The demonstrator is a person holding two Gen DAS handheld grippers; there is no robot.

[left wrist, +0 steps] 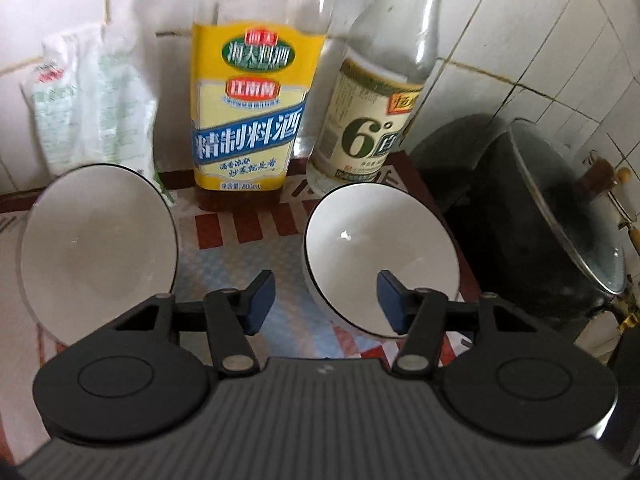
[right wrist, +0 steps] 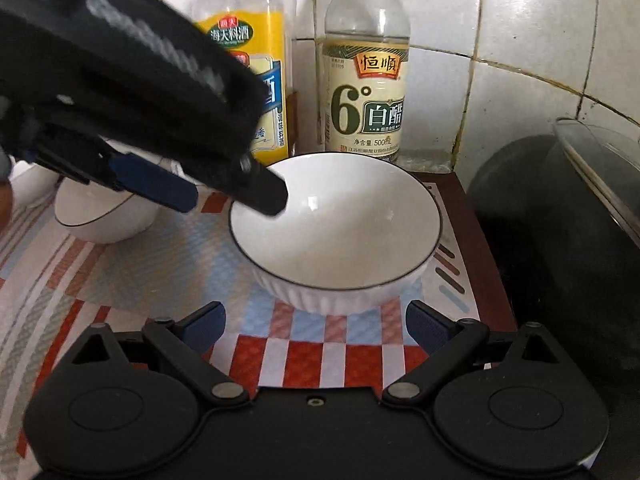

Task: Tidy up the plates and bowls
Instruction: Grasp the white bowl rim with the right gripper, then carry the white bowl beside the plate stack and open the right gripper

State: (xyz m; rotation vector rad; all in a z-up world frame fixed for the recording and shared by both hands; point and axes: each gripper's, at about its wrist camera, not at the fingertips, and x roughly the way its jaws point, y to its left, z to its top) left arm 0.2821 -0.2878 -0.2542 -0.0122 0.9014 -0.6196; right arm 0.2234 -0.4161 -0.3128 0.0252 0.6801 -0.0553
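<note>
Left gripper (left wrist: 320, 304), spread wide and empty, straddles the ribbed white bowl's (right wrist: 336, 228) near-left rim, so next it probably must clench there.

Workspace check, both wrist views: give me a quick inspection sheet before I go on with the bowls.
Surface: patterned mat with red, white and blue checks, on a dark red-brown counter edge.
Job's things: two white bowls with dark rims, upright and apart; right bowl empty, left bowl empty. No plates seen.
Clutter: cooking wine bottle, white vinegar bottle, white plastic bag against the wall.
Grippers: left gripper open, one finger over the right bowl's rim, nothing held; right gripper open, short of the right bowl.
Cables: nothing seen.
Surroundings: white tiled wall; black wok with glass lid to the right.
</note>
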